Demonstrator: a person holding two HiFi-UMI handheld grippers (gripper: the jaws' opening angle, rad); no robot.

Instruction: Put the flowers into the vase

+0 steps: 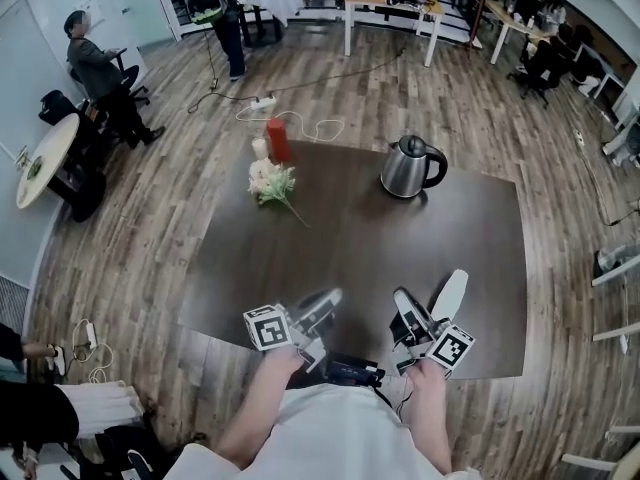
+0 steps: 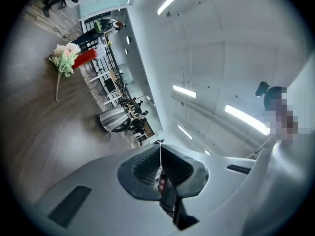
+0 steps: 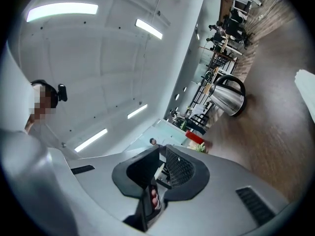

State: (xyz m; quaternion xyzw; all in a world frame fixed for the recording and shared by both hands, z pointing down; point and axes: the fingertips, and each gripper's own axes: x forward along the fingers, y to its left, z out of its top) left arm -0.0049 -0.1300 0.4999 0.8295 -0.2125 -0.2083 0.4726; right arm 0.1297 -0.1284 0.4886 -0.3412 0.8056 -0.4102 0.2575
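A bunch of pale flowers (image 1: 272, 181) with a long green stem lies flat on the dark table (image 1: 350, 238), at its far left. Just behind it stands a red vase (image 1: 278, 140). My left gripper (image 1: 325, 299) and right gripper (image 1: 425, 306) hover side by side over the table's near edge, well short of the flowers. Both are shut with nothing between the jaws. The left gripper view shows its closed pads (image 2: 160, 147), with the flowers (image 2: 66, 58) and vase (image 2: 84, 58) far off. In the right gripper view the pads (image 3: 161, 150) meet, and the vase (image 3: 195, 137) peeks over them.
A steel kettle (image 1: 410, 166) stands at the table's far right, also in the left gripper view (image 2: 114, 120) and the right gripper view (image 3: 229, 100). A small white object (image 1: 260, 148) sits beside the vase. A power strip (image 1: 262, 101) and cables lie on the floor beyond. A person (image 1: 95, 68) sits far left.
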